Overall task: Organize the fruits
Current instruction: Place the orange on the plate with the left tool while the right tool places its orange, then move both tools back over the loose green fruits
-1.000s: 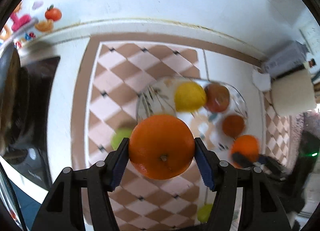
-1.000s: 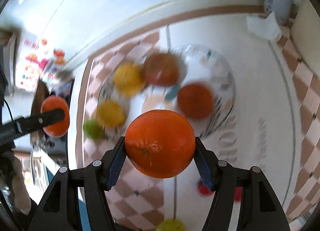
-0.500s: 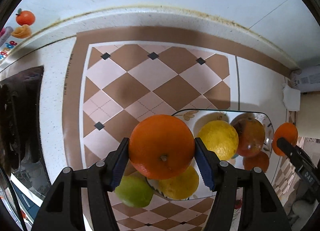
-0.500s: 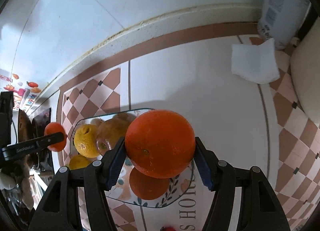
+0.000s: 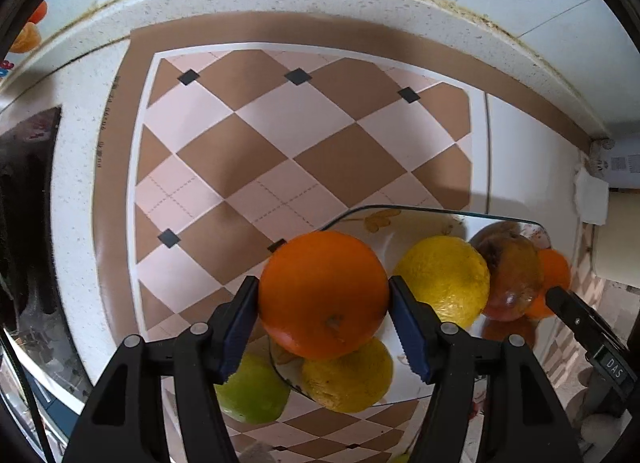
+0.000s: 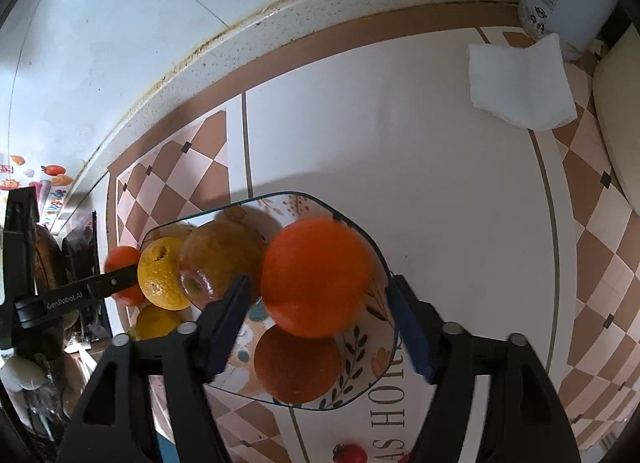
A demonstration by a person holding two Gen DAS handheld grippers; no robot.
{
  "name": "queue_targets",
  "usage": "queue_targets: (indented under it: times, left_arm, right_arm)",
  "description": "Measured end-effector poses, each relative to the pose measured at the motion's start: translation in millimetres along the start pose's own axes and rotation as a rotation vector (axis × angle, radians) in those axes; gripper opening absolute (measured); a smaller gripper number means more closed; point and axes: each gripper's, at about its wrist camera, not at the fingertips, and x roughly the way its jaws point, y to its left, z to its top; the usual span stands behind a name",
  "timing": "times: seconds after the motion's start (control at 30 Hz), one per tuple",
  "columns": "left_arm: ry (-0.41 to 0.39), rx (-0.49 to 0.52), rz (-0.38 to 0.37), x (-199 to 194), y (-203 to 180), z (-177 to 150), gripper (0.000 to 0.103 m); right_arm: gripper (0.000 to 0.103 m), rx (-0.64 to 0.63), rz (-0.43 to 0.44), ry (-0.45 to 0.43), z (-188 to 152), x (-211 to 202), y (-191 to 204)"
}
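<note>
Both grippers stand over the glass plate (image 6: 372,251), each with an orange between its fingers, and both sets of jaws are opening.

In the left wrist view, the left gripper (image 5: 324,327) points straight down at the plate's near-left edge. Its orange (image 5: 322,293) sits between the blue pads (image 5: 240,327); the left pad touches the skin and the right pad shows, at most, a sliver of gap, so whether the grip has fully let go cannot be told. Below it lie a yellow citrus (image 5: 352,379) on the plate and a green fruit (image 5: 254,391) just off the plate's rim. A second yellow citrus (image 5: 444,279) and a reddish-brown apple (image 5: 510,275) sit farther across the plate.

In the right wrist view, the right gripper (image 6: 320,327) is clear of its orange (image 6: 316,277): space shows on both sides, and the fruit is blurred, likely dropping free. It is above another orange (image 6: 294,365) already lying on the plate's patterned floor.

To do this release well, the drop should be kept short and the fingers spread evenly so neither pad flicks the fruit sideways. The left orange is the riskier one: it hangs at the rim above rounded fruit, so it may roll off toward the checked mat (image 5: 280,131). Nudging it inward toward the plate's middle before letting go would probably help. Lift straight up afterward.
</note>
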Motion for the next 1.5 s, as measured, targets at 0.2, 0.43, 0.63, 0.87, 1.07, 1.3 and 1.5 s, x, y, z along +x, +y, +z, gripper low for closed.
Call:
queue_targets:
  times: [0.2,0.43,0.63,0.87,1.07,1.3,1.5]
  left_arm:
    - [-0.030,-0.014,0.026,-10,7,3,0.089]
    - [-0.101,0.014,0.101,-30,4,-25,0.089]
    - [-0.178,0.057,0.131,-52,-7,-75,0.089]
    - [-0.278,0.103,0.141,-81,-8,-132,0.089]
    - [-0.359,0.128,0.119,-107,-13,-175,0.089]
    - [-0.429,0.125,0.081,-141,-15,-212,0.089]
    - [-0.493,0.139,0.094,-166,-21,-238,0.089]
  right_arm:
    - [0.085,0.002,-0.029,-0.018,-3,-12,3]
    - [0.086,-0.055,-0.178,-0.083,-29,-32,16]
    - [0.086,-0.122,-0.213,-0.116,-71,-43,34]
    - [0.086,-0.159,-0.210,-0.178,-126,-68,49]
    - [0.086,-0.199,-0.210,-0.234,-162,-96,65]
    - [0.086,-0.221,-0.174,-0.296,-197,-133,82]
    - [0.086,-0.242,-0.176,-0.360,-220,-165,94]
